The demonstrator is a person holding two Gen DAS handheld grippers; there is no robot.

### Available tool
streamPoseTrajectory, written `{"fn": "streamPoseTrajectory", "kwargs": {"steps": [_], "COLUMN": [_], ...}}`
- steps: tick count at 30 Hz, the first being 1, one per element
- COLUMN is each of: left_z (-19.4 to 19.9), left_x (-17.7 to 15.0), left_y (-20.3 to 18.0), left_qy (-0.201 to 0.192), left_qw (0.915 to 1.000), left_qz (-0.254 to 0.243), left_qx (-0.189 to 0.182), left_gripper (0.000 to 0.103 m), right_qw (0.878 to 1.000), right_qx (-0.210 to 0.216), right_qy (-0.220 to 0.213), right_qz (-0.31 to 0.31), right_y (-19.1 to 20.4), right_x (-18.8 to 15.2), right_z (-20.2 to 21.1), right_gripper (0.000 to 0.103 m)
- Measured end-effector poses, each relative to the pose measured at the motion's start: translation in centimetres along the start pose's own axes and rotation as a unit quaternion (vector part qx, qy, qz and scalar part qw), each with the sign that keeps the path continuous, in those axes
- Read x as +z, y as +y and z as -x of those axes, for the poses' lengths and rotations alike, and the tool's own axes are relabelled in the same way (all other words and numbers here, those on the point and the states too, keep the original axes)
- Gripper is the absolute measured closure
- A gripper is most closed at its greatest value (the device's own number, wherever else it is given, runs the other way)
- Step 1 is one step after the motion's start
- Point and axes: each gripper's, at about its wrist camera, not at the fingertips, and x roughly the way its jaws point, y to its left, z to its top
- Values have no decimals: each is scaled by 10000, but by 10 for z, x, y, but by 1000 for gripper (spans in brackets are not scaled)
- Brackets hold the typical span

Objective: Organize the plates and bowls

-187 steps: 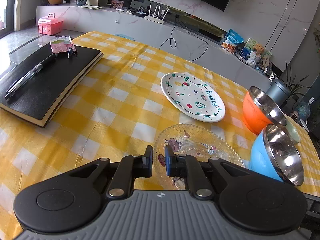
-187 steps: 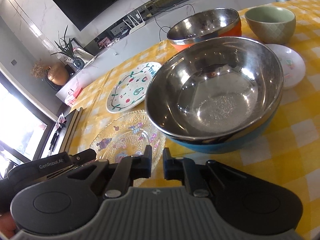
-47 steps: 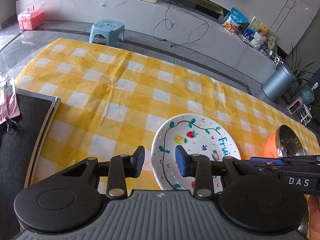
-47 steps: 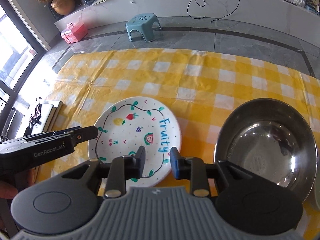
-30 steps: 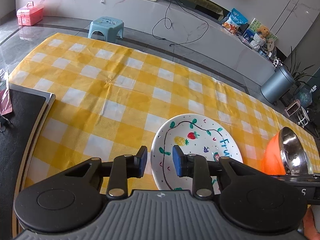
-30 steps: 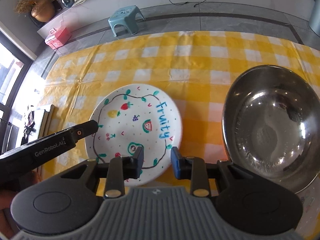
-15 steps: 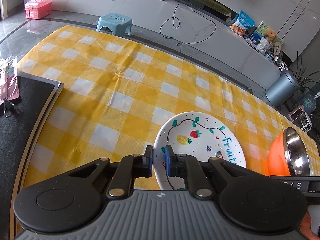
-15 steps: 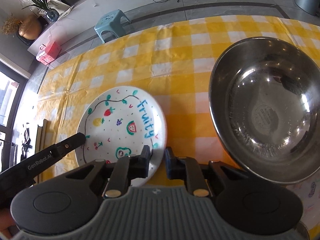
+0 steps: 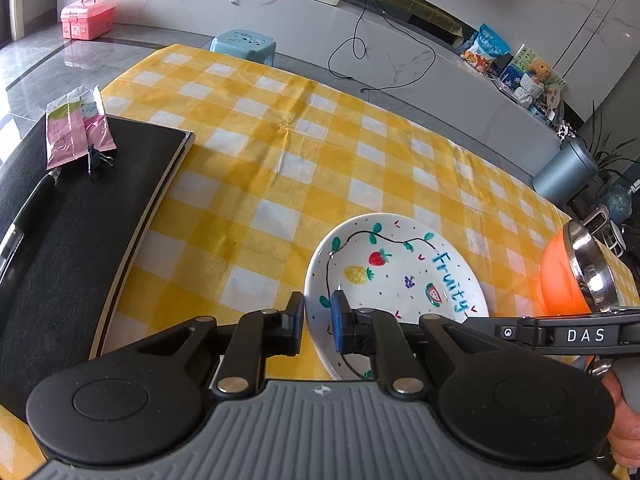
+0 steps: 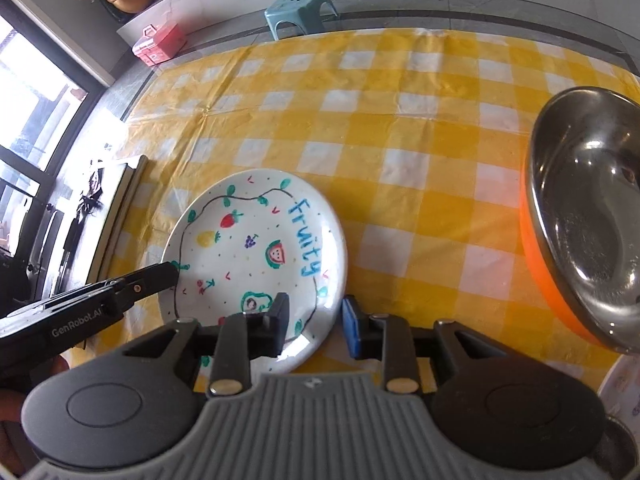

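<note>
Plates and bowls are not yet gathered, as far as these views show: the painted plate [image 9: 400, 276] lies alone on the yellow checked table [image 9: 280, 152], and the orange bowl [image 10: 580, 216] sits apart at about three o'clock from it. I judge the task to be early, with this plate in the act of being taken up and everything else left to sort.

The left tongs [image 9: 317, 322] are closed down to a narrow gap with the plate's rim at about eight o'clock between the pads, which looks like a grip on it. The right tongs [image 10: 314, 326] stand wider, straddling the rim at about five o'clock, with no contact I can make out; they seem to hold nothing.

Counted: one painted plate, one orange bowl with a steel inside. At the lower right edge of the right wrist view a pale sliver of another dish shows, too little to name. Off to nine o'clock lie one black notebook [image 9: 80, 216], one pink packet [image 9: 76, 128] on it, one pen [image 9: 28, 212] and one binder clip [image 9: 96, 160].
</note>
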Motion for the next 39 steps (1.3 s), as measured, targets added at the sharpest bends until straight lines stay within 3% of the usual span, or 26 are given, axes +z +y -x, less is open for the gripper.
{"fn": "streamPoseTrajectory", "kwargs": {"steps": [2,8,14,18,28,39], "left_z": [0,-8,-8,-4,42,106], "left_x": [1,1,-1,-3,-19,-51], "left_y": [1,7,11,11,23,34], "left_qy": [-68,-44,-131,-176,-531,-856], "left_qw": [9999,9996,9988,9985,9962,9903], "left_qz": [45,204,394,481,688,1090], "left_qx": [-97,-210,-264,-171,-105,-81], "left_gripper": [78,78,84,85,85,85], "right_qw": [9999,9993,9987,9984,9961,9935], "right_qx": [-62,206,234,71,398,618], "right_qy": [-90,-171,-242,-307,-532,-957], "right_qz": [73,-273,-387,-463,-581,-94], "right_y": [-2,-16,-20,-14,3,42], "right_x": [3,7,4,-2,-27,-62], "right_z": [0,-3,-2,0,21,65], "right_gripper": [71,76,89,91,93,94]}}
